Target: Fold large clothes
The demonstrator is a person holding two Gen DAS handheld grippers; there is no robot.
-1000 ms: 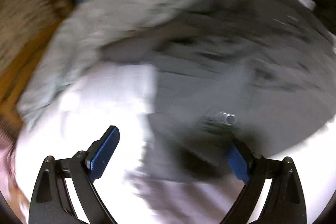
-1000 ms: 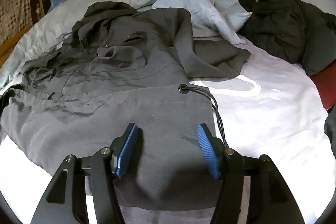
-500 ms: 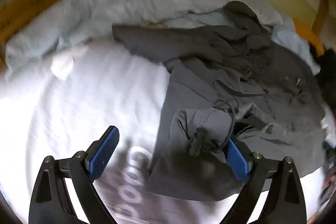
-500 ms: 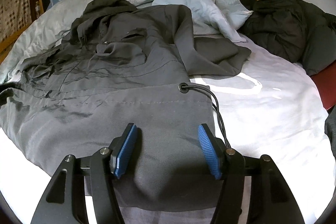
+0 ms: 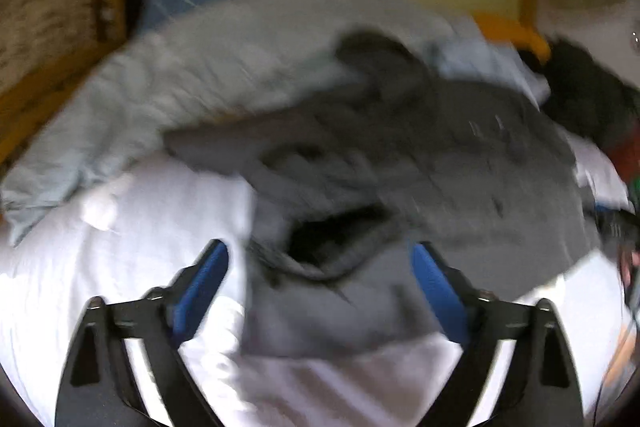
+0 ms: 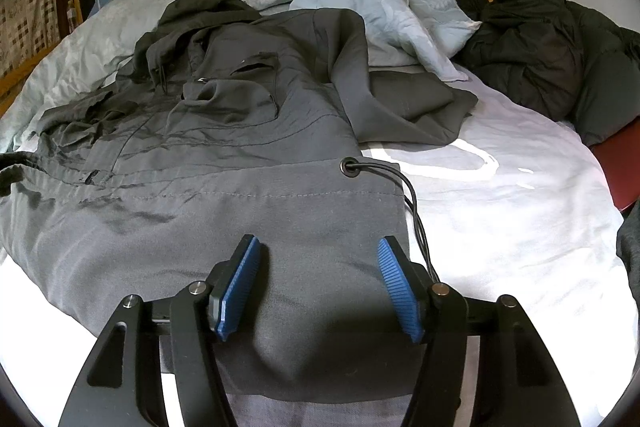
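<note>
**A:** What are the two claws doing?

**B:** The right gripper hangs over the near hem of a grey hooded jacket, blue pads apart and level with the cloth, pinching nothing. The left gripper, seen through heavy blur, has just been narrowing its jaws. The jacket's rumpled near left corner lies between the pads, but they are not pressing it.

**A:** Where is the jacket?

**B:** Spread on a white bed sheet, hood far, hem near. Its drawstring cord trails off the right edge. Pale blue pillows and a black puffer coat lie beyond.

**A:** Which step is this?

**B:** Likely taking hold of the hem corners. Next, both claws must close on the cloth, the right one clear of the cord.
</note>
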